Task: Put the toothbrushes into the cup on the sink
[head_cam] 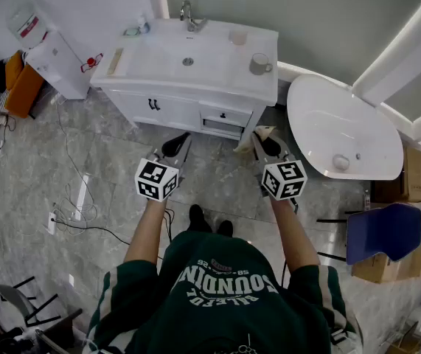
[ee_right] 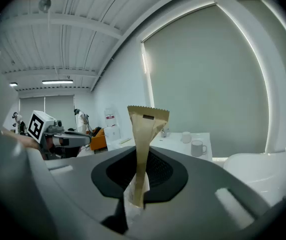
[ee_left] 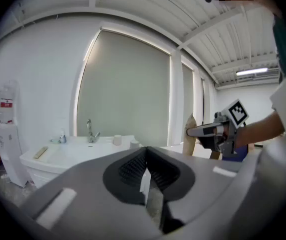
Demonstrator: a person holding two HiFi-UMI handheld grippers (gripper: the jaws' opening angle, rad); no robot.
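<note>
The white sink [head_cam: 158, 54] tops a vanity ahead of me, with a faucet [head_cam: 189, 15] at its back. A grey mug [head_cam: 259, 64] stands at its right end and a small pale cup [head_cam: 238, 37] behind it. A flat beige strip [head_cam: 114, 61] lies at the left end. My right gripper [head_cam: 265, 144] is shut on a brown paper packet [ee_right: 145, 129] that sticks up from the jaws, well short of the vanity. My left gripper [head_cam: 175, 147] hangs level with it, jaws shut and empty. The right gripper view shows the mug [ee_right: 198, 147] far beyond the packet.
A water dispenser [head_cam: 51, 54] stands left of the vanity. A white bathtub [head_cam: 343, 135] lies to the right, with a blue chair [head_cam: 383, 231] and cardboard boxes [head_cam: 416, 175] beyond. Cables [head_cam: 74, 212] trail over the grey tile floor at left.
</note>
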